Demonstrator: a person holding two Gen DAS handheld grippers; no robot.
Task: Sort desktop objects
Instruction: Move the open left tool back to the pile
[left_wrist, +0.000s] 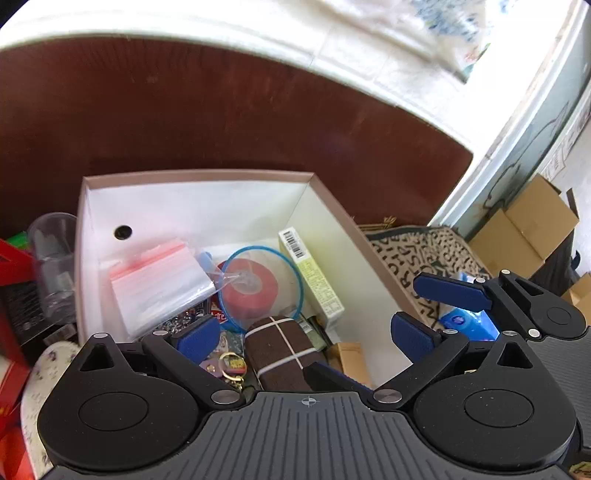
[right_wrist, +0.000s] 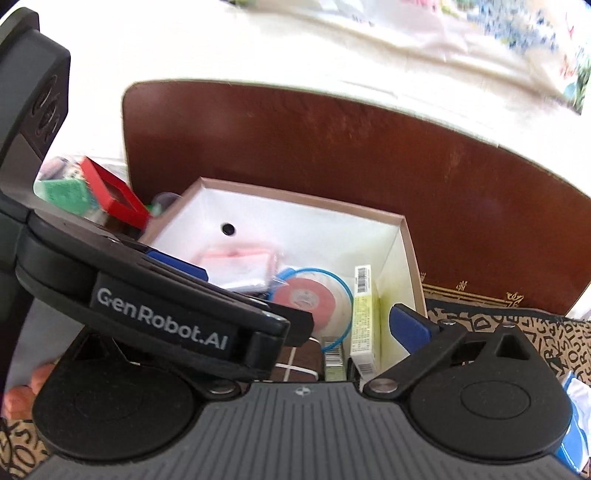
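A white open box (left_wrist: 192, 201) with a tan rim holds a stack of zip bags (left_wrist: 159, 280), a red tape roll (left_wrist: 251, 291) inside a blue ring, a pale yellow carton (left_wrist: 312, 277), a brown wrapped bundle (left_wrist: 280, 350) and a key ring (left_wrist: 231, 363). My left gripper (left_wrist: 304, 338) is open and empty, hovering over the box's near end above the bundle. My right gripper (right_wrist: 295, 325) is open; its left finger is hidden behind the left gripper's body (right_wrist: 162, 321). It also shows at right in the left wrist view (left_wrist: 454, 291), over a blue packet (left_wrist: 467, 319).
The box (right_wrist: 306, 218) sits on a brown mat (left_wrist: 221, 122). A clear plastic cup (left_wrist: 53, 262) and red items (left_wrist: 11, 273) stand left of it. A patterned black and beige pouch (left_wrist: 417, 251) lies to the right. Cardboard boxes (left_wrist: 524, 225) stand far right.
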